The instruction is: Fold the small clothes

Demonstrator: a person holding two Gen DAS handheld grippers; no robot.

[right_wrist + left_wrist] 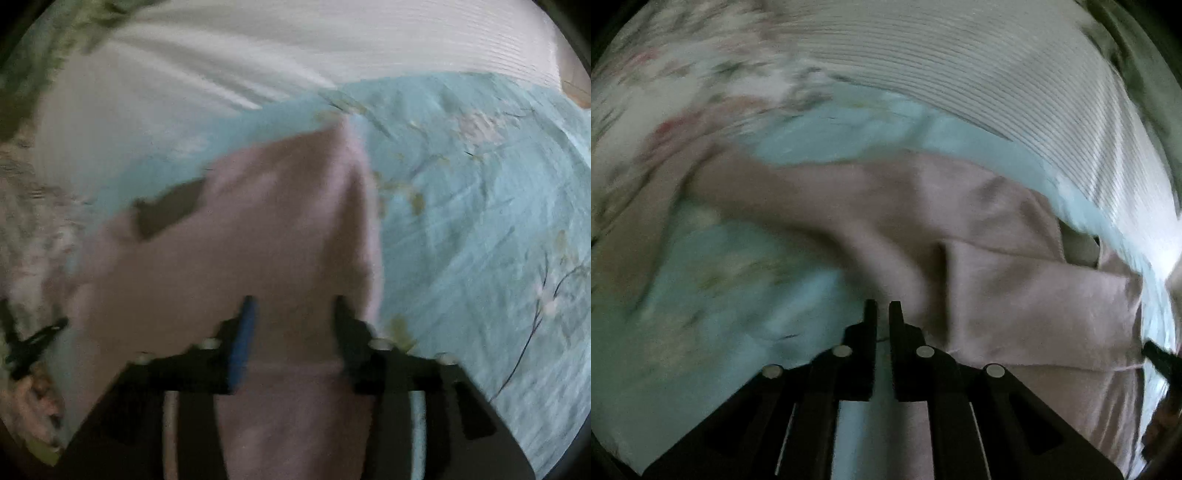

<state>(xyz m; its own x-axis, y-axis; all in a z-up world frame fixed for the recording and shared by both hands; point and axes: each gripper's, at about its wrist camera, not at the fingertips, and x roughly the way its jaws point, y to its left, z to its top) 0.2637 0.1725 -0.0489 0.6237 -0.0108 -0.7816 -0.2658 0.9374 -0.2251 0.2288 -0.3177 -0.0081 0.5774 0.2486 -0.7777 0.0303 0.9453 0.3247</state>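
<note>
pink garment on floral sheet

Both wrist views look closely down along their jaws, sharing the pink garment on the blue floral sheet.

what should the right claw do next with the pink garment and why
Probably close the right claw on the pink garment. Its fingers stand apart with pink cloth between and below them, near the garment's right edge on the blue floral sheet. The left claw looks nearly shut at the cloth's other edge, so a second grip would let the fold begin.
</note>
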